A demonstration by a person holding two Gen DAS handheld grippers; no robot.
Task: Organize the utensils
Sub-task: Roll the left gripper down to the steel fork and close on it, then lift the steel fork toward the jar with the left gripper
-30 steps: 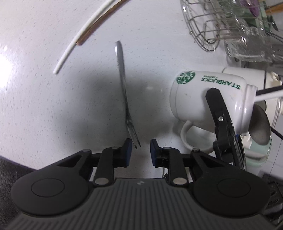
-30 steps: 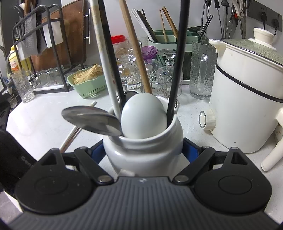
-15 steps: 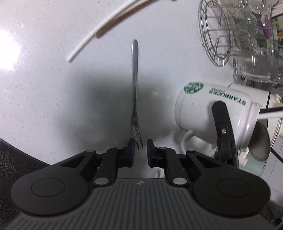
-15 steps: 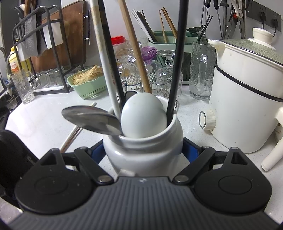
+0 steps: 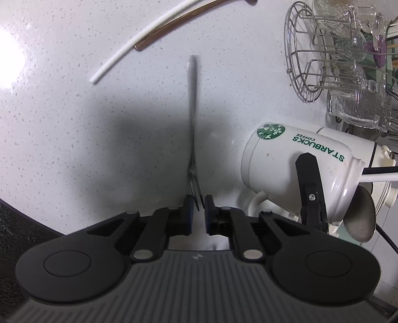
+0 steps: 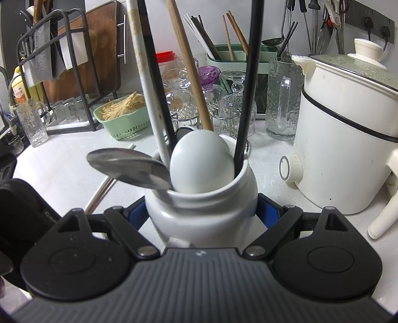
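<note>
A steel fork [image 5: 192, 116] lies on the white counter, tines toward me. My left gripper [image 5: 198, 211] has its blue pads narrowly apart around the tine tips, with a small gap on each side. My right gripper [image 6: 201, 211] is shut on the white Starbucks mug [image 6: 201, 211], which also shows in the left wrist view [image 5: 296, 159]. The mug holds a steel spoon [image 6: 129, 167], a pale ceramic spoon [image 6: 201, 164] and several chopsticks [image 6: 191, 67].
A white chopstick [image 5: 139, 39] and a brown chopstick [image 5: 179, 20] lie on the counter beyond the fork. A wire rack of glasses [image 5: 343, 59] stands at the right. A white cooker [image 6: 348, 131], glass pitcher [image 6: 283, 99] and green basket [image 6: 124, 116] stand behind the mug.
My left gripper has moved in line with the fork and its pads have narrowed around the tines. The right gripper and mug have held still.
</note>
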